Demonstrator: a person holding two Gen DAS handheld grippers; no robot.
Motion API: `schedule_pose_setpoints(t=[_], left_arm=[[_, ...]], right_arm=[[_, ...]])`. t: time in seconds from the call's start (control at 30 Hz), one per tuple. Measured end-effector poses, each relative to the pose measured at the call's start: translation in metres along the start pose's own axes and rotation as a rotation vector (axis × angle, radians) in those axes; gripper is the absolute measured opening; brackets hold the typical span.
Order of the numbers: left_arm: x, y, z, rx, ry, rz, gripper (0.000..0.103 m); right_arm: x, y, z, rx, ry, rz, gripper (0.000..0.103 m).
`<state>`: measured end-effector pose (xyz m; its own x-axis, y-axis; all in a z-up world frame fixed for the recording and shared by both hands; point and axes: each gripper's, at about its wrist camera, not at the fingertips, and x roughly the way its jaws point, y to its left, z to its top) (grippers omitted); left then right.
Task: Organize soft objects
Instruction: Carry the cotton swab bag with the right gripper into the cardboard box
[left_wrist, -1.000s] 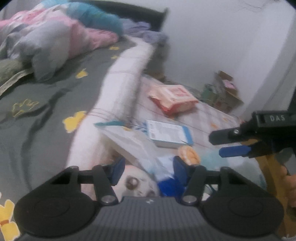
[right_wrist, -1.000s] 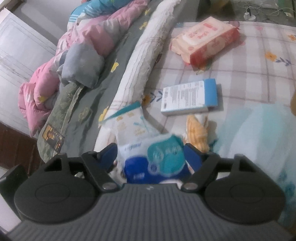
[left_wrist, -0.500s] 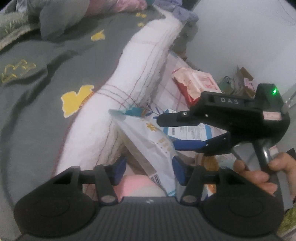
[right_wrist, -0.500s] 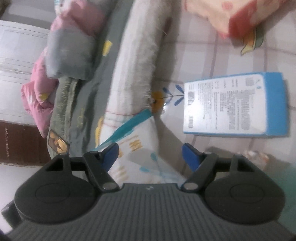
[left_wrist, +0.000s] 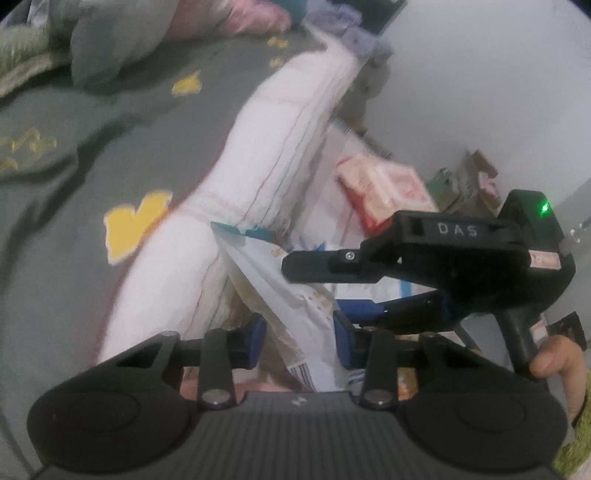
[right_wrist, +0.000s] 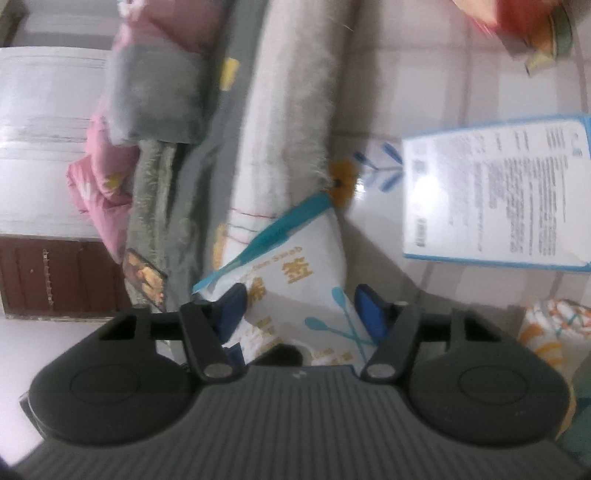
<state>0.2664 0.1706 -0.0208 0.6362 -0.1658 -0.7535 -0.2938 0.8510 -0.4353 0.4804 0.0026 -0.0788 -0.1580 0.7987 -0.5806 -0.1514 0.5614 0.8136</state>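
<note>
Packet of cotton swabs, propped against the bed's rolled blanket: both tools now straddle it, left tool and right tool closing, neither visibly clamped yet. Lift seems imminent.

Two wrist cameras, both close over the bed edge.
Each looks forward and down along its own fingers; the left view also catches the right gripper from the side. Both share the white packet and rolled blanket.
</note>
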Motion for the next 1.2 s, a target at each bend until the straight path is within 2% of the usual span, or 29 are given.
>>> schedule_pose_setpoints(t=[0.27,0.4,0.53,0.63,0.8,0.97,1.07,1.2], left_arm=[[-0.056,-0.037,0.002,0.116,-0.154,0.019,0.039],[-0.089,-0.063,-0.004,0.189,-0.234,0.015,0.039],[-0.115,-0.095,-0.014,0.249,-0.273,-0.023,0.039],[-0.126,-0.126,-0.028,0.31,-0.273,-0.08,0.039],[-0.11,-0.19,-0.053,0.428,-0.18,-0.223,0.039],[-0.058,-0.26,-0.081,0.531,-0.013,-0.356,0.039],[-0.021,-0.306,-0.1,0.602,0.083,-0.389,0.039],[0.025,-0.349,-0.124,0.697,0.156,-0.374,0.04]], right_arm=[[-0.041,0.053,-0.013,-0.131,-0.1,0.065,0.053],[-0.073,0.081,-0.031,-0.201,-0.163,0.111,0.053],[-0.116,0.101,-0.055,-0.259,-0.237,0.127,0.052],[-0.159,0.1,-0.08,-0.27,-0.3,0.13,0.052],[-0.236,0.06,-0.131,-0.218,-0.429,0.101,0.052],[-0.305,-0.015,-0.181,-0.066,-0.562,0.038,0.051],[-0.34,-0.068,-0.206,0.056,-0.63,-0.003,0.051],[-0.366,-0.131,-0.226,0.191,-0.686,-0.018,0.051]])
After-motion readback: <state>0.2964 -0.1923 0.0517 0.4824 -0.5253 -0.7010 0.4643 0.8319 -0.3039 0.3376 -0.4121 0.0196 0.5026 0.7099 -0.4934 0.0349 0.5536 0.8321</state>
